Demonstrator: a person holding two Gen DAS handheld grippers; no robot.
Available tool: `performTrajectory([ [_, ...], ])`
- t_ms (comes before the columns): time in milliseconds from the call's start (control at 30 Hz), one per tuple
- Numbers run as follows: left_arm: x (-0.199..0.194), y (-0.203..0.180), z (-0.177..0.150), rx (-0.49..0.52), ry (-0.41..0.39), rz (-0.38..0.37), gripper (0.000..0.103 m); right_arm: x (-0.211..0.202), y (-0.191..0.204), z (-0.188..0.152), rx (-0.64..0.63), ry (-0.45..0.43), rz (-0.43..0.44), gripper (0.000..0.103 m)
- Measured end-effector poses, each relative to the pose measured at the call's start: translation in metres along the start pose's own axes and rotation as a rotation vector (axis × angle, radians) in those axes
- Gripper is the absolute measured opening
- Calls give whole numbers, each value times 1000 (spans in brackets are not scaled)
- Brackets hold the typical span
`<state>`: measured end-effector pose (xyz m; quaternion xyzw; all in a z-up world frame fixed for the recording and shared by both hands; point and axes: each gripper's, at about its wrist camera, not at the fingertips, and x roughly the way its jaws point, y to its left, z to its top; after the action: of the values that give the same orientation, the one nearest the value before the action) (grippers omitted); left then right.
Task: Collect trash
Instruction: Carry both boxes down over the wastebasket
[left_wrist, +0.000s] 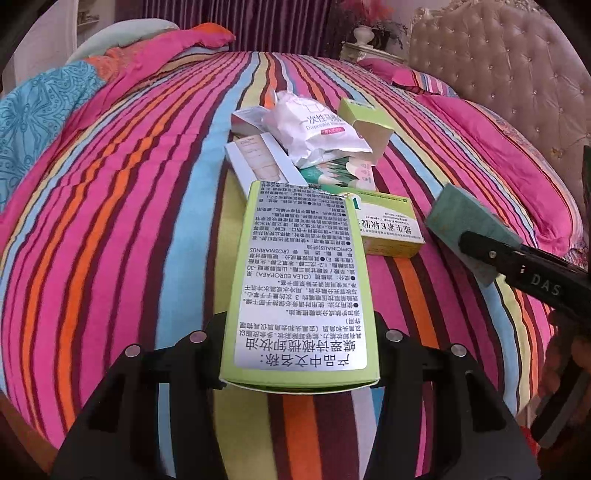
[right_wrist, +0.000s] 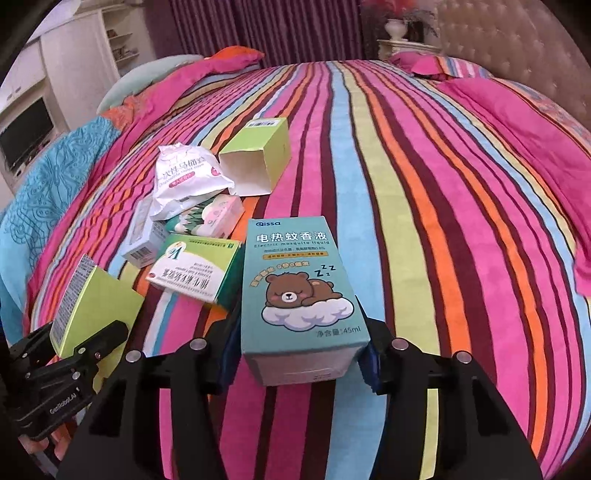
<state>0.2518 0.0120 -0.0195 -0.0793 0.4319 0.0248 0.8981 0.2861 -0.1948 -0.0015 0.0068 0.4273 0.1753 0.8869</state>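
The left gripper (left_wrist: 300, 325) is clamped on a tall green box (left_wrist: 301, 280), and the right gripper (right_wrist: 301, 339) is clamped on a teal mosquito-liquid box (right_wrist: 301, 291); both boxes are gripped near their lower ends and stick out well ahead of the jaws. Held that low, either light carton could pivot or be crushed if swung fast. Ahead of both tools, more trash lies heaped on the striped bed (left_wrist: 129, 221). Only the right wrist view shows the open mouth of the empty green carton (right_wrist: 255, 162); only the left shows the silver label.
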Motion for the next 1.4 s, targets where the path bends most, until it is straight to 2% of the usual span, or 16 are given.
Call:
performTrajectory([
  [300, -41, 21, -28, -3, -6, -10, 49, -45, 12, -29, 63, -18, 30, 49],
  [567, -84, 45, -67, -5, -7, -11, 49, -85, 36, -70, 82, -33, 66, 49],
  [900, -130, 43, -111, 38, -8, -66, 49, -120, 67, -116, 76, -21, 99, 49],
  [1100, -136, 35, -149, 67, 44, -81, 49, -123, 81, -148, 72, 36, 116, 49],
  [1267, -124, 37, -182, 36, 126, -96, 49, -111, 87, -175, 87, 109, 106, 49],
  [1400, -109, 33, -200, 54, 192, -88, 49, -95, 90, -198, 109, 189, 116, 49],
])
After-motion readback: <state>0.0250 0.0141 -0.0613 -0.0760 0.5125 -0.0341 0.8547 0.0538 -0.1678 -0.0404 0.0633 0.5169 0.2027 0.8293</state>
